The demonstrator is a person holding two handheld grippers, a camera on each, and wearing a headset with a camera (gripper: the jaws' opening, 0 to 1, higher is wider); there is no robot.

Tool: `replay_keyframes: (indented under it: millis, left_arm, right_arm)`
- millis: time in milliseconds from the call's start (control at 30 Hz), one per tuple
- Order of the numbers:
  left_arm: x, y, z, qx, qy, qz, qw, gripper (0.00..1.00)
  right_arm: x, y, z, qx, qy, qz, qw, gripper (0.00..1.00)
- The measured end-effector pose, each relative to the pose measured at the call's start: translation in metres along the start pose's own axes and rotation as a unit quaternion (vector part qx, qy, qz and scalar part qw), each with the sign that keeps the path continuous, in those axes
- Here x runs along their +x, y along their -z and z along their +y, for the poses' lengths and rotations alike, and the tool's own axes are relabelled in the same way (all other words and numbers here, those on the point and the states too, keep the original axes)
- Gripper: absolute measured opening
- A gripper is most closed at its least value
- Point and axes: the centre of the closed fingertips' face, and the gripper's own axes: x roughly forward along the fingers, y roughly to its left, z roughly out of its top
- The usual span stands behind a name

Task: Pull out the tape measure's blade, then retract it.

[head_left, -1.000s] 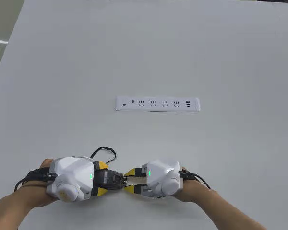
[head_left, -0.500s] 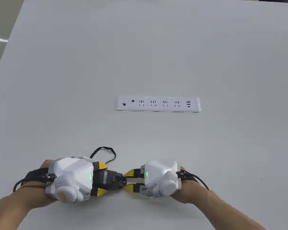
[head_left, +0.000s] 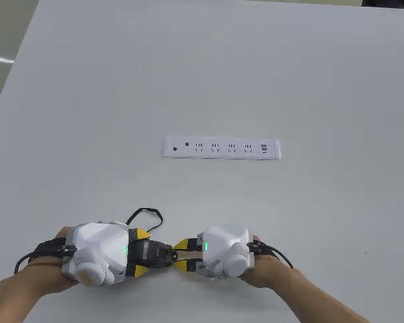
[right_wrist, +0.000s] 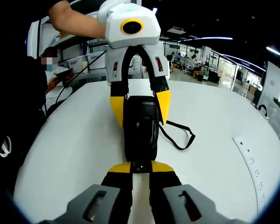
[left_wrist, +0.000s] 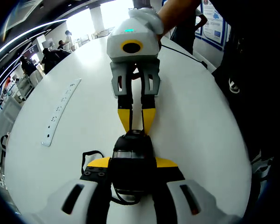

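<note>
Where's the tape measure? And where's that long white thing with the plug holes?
tape measure [left_wrist: 133,163]: left gripper view, on the middle of its black case, held in the claw.
power strip [head_left: 221,147]: head view, on the middle of its white top, among the sockets.

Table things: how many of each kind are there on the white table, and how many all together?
Tape measure: 1
Power strip: 1
Grippers: 2, the left gripper and the right gripper
Total: 4
</note>
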Motion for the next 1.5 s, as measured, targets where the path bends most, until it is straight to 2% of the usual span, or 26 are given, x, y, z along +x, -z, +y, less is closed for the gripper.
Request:
replay_keyframes:
  millis: [533,1100,1500]
  left_arm:
    - [-0.002,-0.006,0.0,-0.004,-0.002,0.003,1.0,0.29]
    - [-0.002,-0.002,0.0,-0.004,-0.003,0.007,1.0,0.29]
    - [-0.001,-0.001,0.001,-0.006,-0.004,0.005,1.0,0.29]
  right_arm:
    - [-0.022,0.012,0.0,-0.002,0.001,0.006,1.0,0.1]
    - [-0.051,0.026,0.001,-0.003,0.006,0.013,0.9999,0.1]
    - [-0.076,0.044,0.0,0.0,0.01,0.022,0.9997,0.1]
